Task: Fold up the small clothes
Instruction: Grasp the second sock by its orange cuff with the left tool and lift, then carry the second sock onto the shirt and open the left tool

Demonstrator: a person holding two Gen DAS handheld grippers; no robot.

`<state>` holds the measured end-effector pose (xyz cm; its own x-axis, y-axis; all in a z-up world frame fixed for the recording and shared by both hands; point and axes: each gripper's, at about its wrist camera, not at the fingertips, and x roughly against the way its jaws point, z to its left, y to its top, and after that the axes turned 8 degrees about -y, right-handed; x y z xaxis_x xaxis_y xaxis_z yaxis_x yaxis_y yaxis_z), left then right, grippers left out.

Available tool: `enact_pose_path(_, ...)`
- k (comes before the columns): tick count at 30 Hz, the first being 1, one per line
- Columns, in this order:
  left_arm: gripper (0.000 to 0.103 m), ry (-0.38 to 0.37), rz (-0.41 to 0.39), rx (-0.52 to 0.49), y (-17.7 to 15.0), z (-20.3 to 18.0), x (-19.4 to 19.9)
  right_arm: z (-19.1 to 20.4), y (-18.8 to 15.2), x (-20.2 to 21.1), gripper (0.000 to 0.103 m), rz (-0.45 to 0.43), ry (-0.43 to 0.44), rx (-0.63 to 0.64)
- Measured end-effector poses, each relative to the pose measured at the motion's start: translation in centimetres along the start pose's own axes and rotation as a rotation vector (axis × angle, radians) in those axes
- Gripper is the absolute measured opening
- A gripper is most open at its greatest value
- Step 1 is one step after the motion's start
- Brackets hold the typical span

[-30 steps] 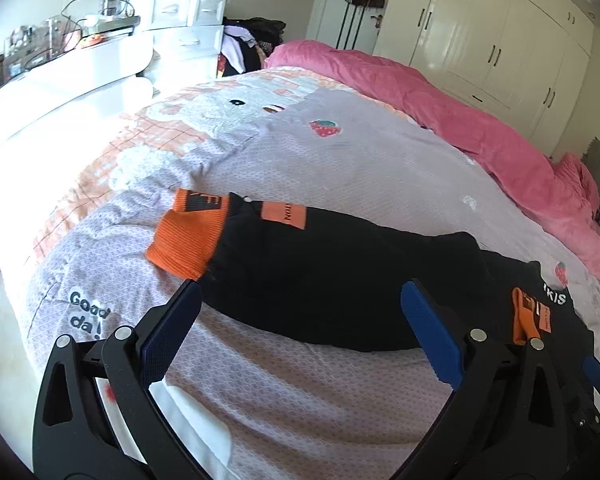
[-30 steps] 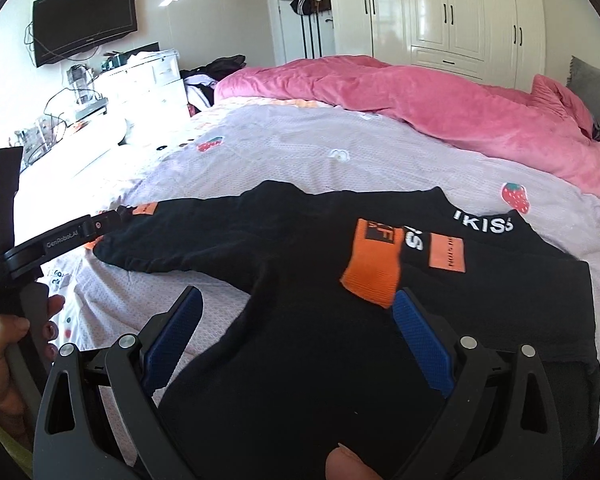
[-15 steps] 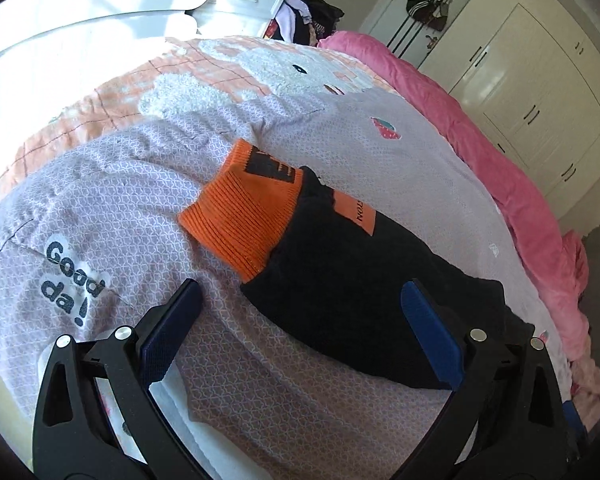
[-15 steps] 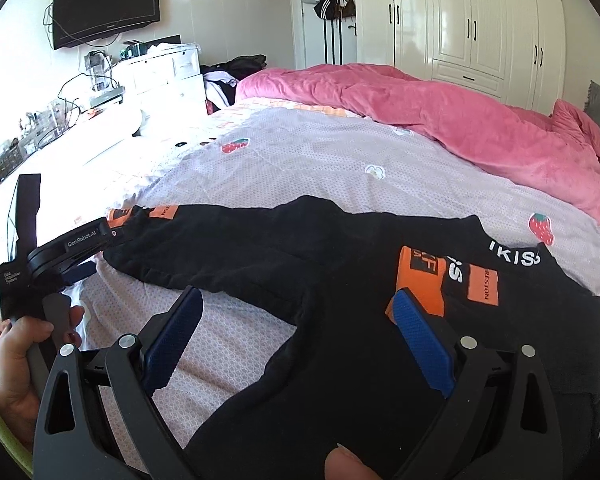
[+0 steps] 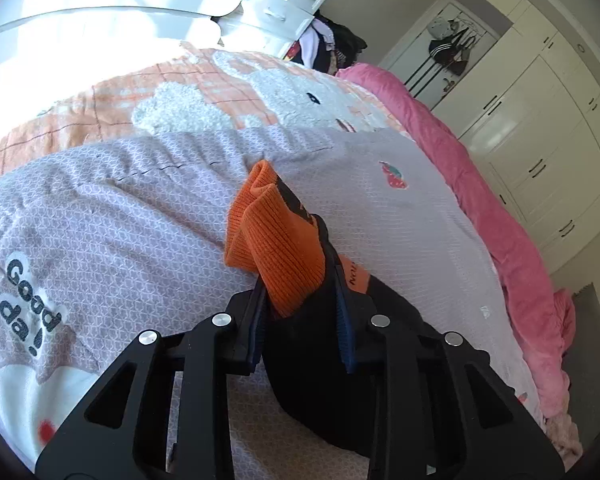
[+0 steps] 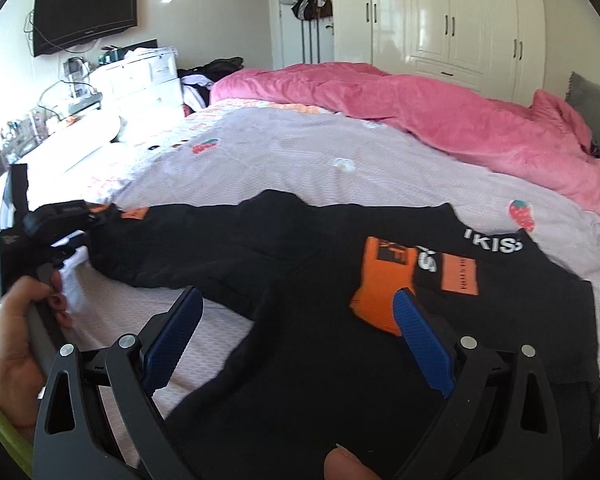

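My left gripper (image 5: 300, 312) is clamped on the sleeve's orange cuff (image 5: 276, 248); right gripper (image 6: 296, 336) gapes over the black top (image 6: 300, 280), sleeve stretching leftward toward the bed's edge.

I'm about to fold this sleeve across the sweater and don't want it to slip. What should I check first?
1. Left gripper shut on the orange cuff: ok.
2. Grip depth: the cuff sticks out past the fingertips, so the sleeve is well seated: ok.
3. Right gripper open, holding nothing, above the black sweater: ok.
4. Other sleeve already folded onto the chest, its cuff lying flat: ok.
5. Sweater body flat on the quilt: cannot tell, lower part hidden.
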<state>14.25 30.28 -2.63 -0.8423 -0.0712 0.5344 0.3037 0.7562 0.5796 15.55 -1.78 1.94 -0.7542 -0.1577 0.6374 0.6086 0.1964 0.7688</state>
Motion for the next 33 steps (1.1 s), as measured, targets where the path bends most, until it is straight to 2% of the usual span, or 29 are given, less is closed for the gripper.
enact_pose_path(5,0.019,-0.093,-0.024,-0.079,-0.2,-3.0,1.7,-2.1,-0.8,-0.5,0.095,0.027,-0.031,-0.058)
enact_pose_path(9,0.019,-0.169,-0.013,-0.155,-1.1,-6.1,2.7,-4.4,-1.4,-0.5,0.095,0.041,-0.069,-0.108)
enact_pose_path(14,0.019,-0.263,0.013,-0.273,-3.7,-10.4,3.6,-7.8,-2.0,0.0,0.095,0.051,-0.129,-0.19)
enact_pose_path(22,0.019,-0.365,0.154,-0.462,-10.1,-15.6,2.4,-12.8,-2.8,1.2,0.095,0.055,-0.204,-0.303)
enact_pose_path(27,0.019,-0.393,0.201,-0.547,-12.2,-16.9,1.9,-15.2,-3.1,1.8,0.095,0.051,-0.23,-0.36)
enact_pose_path(33,0.02,-0.415,0.298,-0.624,-14.0,-17.3,0.7,-16.7,-3.4,2.2,0.095,0.055,-0.248,-0.399)
